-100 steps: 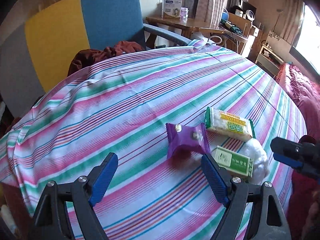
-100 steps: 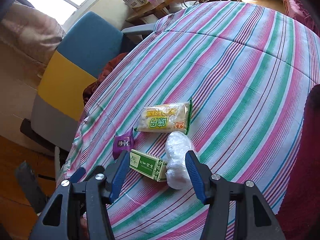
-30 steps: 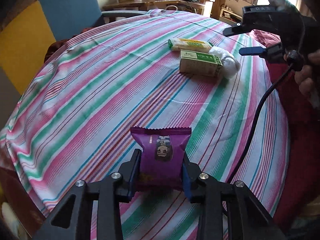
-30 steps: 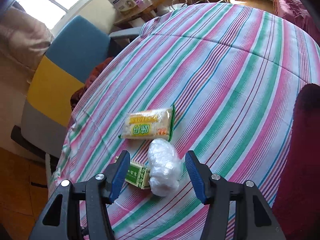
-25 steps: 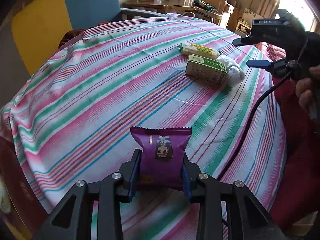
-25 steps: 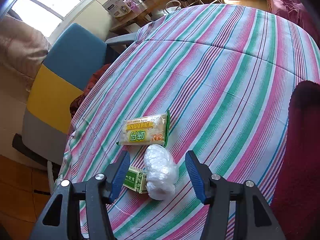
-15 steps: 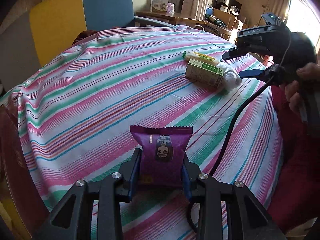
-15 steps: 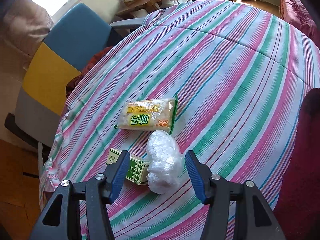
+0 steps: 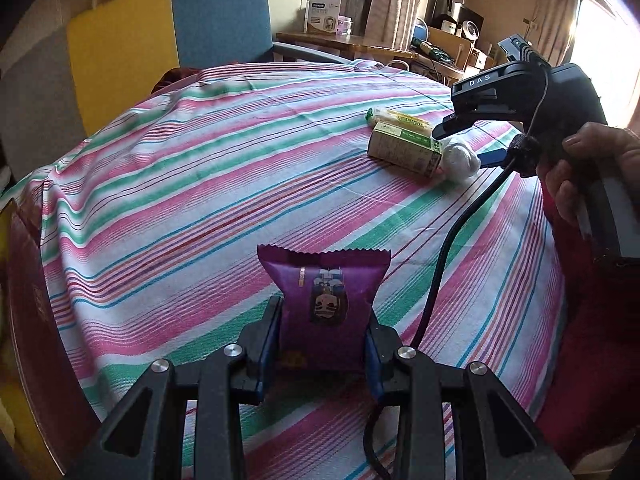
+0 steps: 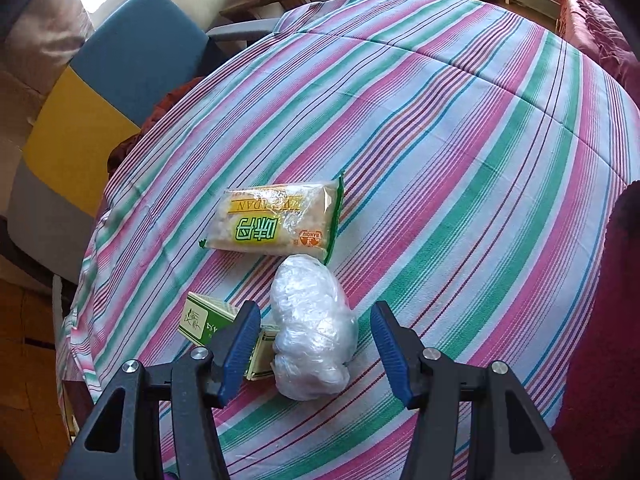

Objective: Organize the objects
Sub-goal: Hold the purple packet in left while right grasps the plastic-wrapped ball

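A purple snack packet (image 9: 325,297) stands upright between the blue pads of my left gripper (image 9: 322,342), which is shut on it above the near part of the striped tablecloth (image 9: 200,184). Far right on the cloth lie a green box (image 9: 404,147), a yellow-green snack bag (image 9: 400,121) and a white plastic-wrapped bundle (image 9: 459,159). My right gripper (image 10: 314,338) hangs open over that bundle (image 10: 312,326), its fingers on either side and apart from it. The green box (image 10: 208,318) lies left of the bundle, partly hidden by a finger. The yellow-green bag (image 10: 276,222) lies beyond.
A blue and yellow armchair (image 9: 168,36) stands behind the table, with dark red cloth on its seat. A wooden desk (image 9: 344,42) with boxes is farther back. A person's hand (image 9: 588,168) holds the right gripper's handle, its black cable (image 9: 452,240) trailing over the cloth. A dark red cloth (image 10: 608,320) lies at the right.
My left gripper, still shut on the purple packet, swung so the chair shows higher in its view. The right gripper sank a little toward the white bundle, jaws unchanged.
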The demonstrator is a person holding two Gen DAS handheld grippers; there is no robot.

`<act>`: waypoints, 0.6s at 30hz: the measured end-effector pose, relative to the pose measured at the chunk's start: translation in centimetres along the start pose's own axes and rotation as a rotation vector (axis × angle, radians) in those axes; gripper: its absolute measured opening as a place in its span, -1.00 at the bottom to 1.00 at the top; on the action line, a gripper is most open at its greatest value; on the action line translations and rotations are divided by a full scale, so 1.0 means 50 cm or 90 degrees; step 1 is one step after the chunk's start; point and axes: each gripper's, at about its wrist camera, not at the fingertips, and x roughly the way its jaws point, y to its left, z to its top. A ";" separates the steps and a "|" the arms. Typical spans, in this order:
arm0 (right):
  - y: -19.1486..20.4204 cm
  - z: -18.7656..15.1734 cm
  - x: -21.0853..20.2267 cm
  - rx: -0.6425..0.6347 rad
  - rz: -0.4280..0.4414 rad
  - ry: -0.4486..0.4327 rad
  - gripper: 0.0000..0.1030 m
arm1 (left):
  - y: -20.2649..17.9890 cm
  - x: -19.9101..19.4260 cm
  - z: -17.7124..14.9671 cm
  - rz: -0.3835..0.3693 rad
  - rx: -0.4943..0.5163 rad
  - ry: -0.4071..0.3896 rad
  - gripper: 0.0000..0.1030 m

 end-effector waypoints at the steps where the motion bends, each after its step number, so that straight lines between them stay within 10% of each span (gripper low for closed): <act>1: -0.005 0.001 -0.002 0.009 0.007 -0.003 0.13 | 0.000 0.000 0.000 0.000 -0.002 0.000 -0.29; 18: 0.047 -0.019 0.029 -0.138 -0.121 0.021 -0.27 | -0.003 -0.005 -0.007 0.009 -0.003 -0.013 -0.29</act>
